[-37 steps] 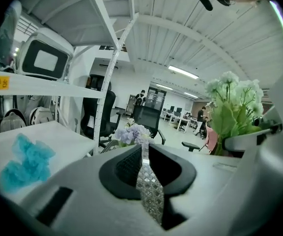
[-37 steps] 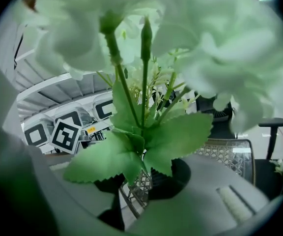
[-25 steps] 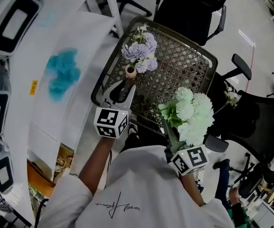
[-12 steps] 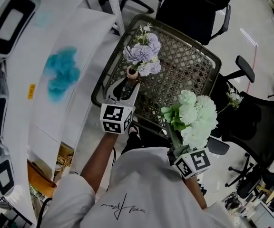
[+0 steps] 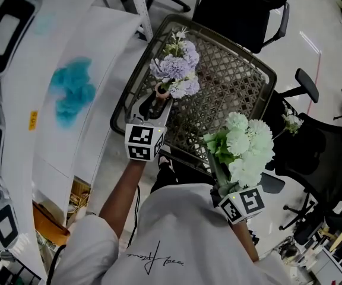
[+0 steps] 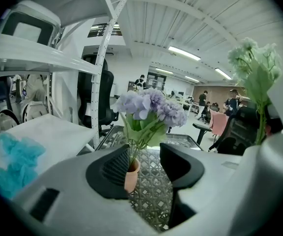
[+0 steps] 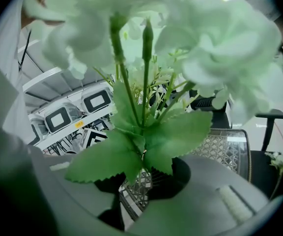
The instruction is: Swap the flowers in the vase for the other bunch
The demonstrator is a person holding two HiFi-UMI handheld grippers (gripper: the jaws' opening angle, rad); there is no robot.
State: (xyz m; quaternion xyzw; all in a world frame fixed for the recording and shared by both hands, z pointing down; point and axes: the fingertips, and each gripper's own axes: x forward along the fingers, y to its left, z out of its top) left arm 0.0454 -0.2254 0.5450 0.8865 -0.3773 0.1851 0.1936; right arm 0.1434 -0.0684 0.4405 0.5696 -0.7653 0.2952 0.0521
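The left tongs (image 5: 157,104) stand wide apart, having just been opening, and grip nothing. The small terracotta vase (image 5: 162,90) sits in the gap close by the left jaw, and no pad presses on it. The vase stands upright near the front-left edge of the woven-top table (image 5: 233,85) and holds the purple flowers (image 5: 176,70), which rise above the jaws in the left gripper view. The right tongs (image 5: 221,184) are closed on the stems of the white-green bunch (image 5: 245,147). They hold it upright off to the right of the vase and well apart from it, its serrated leaves spreading over the jaws in the right gripper view. Beyond the table stands a black office chair (image 5: 242,10). To the left, a turquoise crumpled thing (image 5: 70,91) lies on a white shelf (image 5: 108,52).
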